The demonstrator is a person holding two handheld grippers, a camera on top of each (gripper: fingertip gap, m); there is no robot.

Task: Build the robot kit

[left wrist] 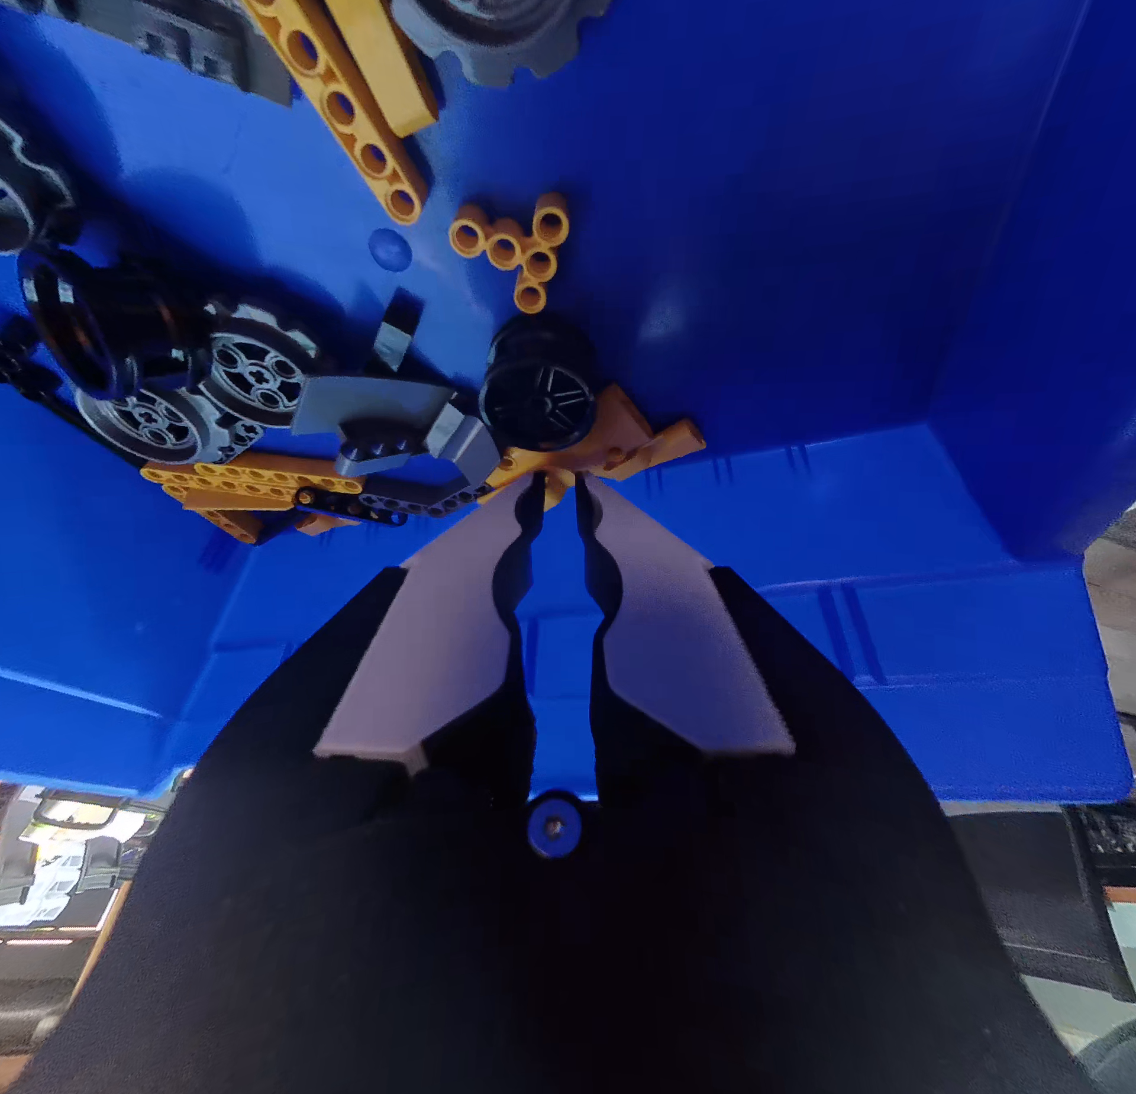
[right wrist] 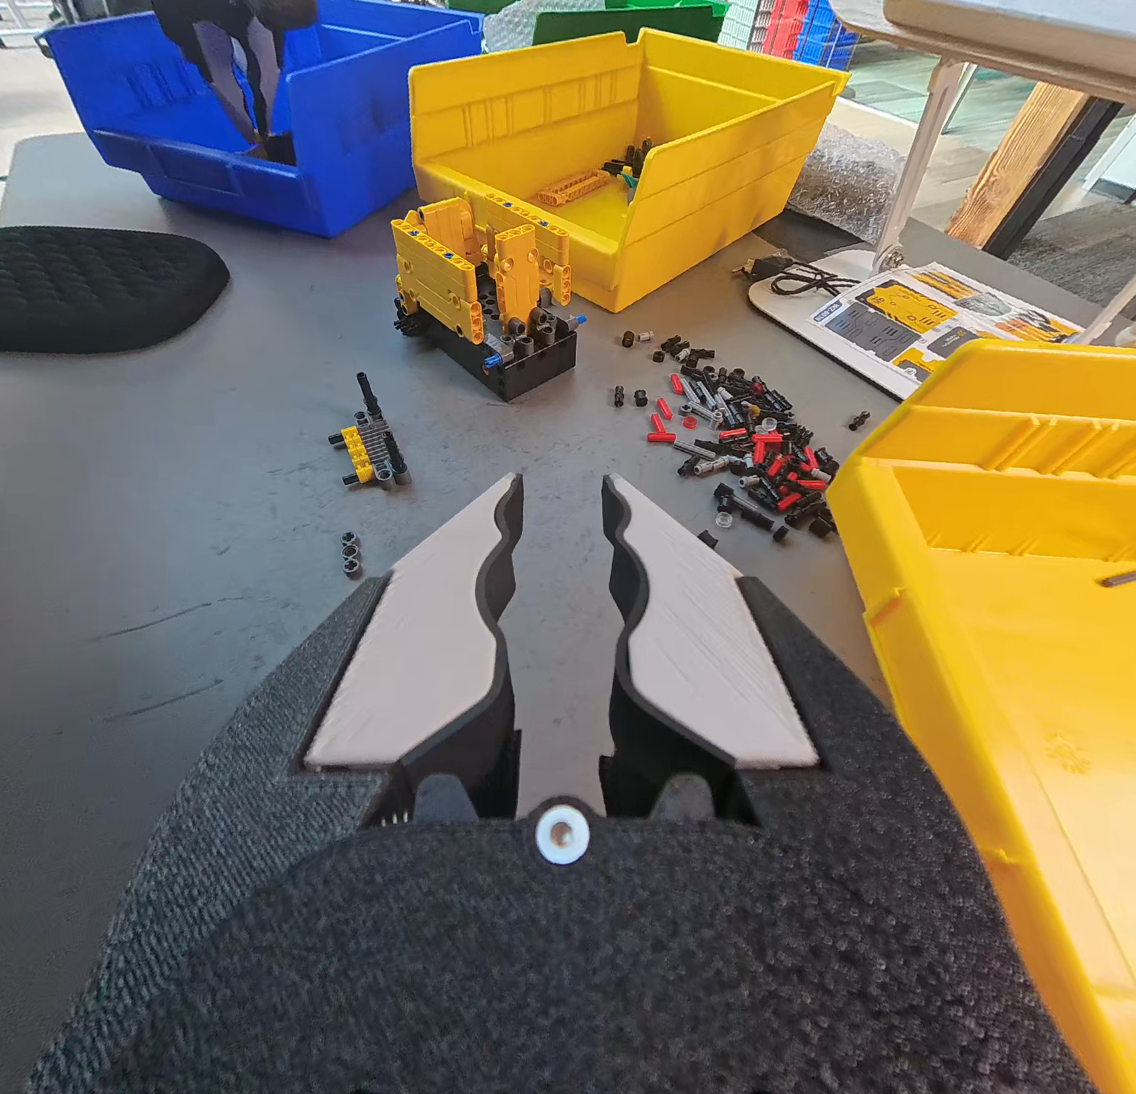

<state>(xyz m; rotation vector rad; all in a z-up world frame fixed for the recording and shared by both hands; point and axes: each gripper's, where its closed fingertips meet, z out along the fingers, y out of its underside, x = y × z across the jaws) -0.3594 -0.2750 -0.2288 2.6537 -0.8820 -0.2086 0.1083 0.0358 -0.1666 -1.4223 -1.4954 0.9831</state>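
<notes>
Glossy plastic is gleaming on the blue bin point(left wrist: 799, 204); the counter point(right wrist: 153, 573) is looking matt and scuffed; coarse black fabric is wrapping the right hand-held gripper point(right wrist: 562, 480).

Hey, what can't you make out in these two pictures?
- Left wrist view: whether the left gripper grips the orange part; its tips hide the contact.
- Left wrist view: the big grey gear, cut off by the top edge.
- Right wrist view: the blue bin's contents, hidden by its front wall.
</notes>
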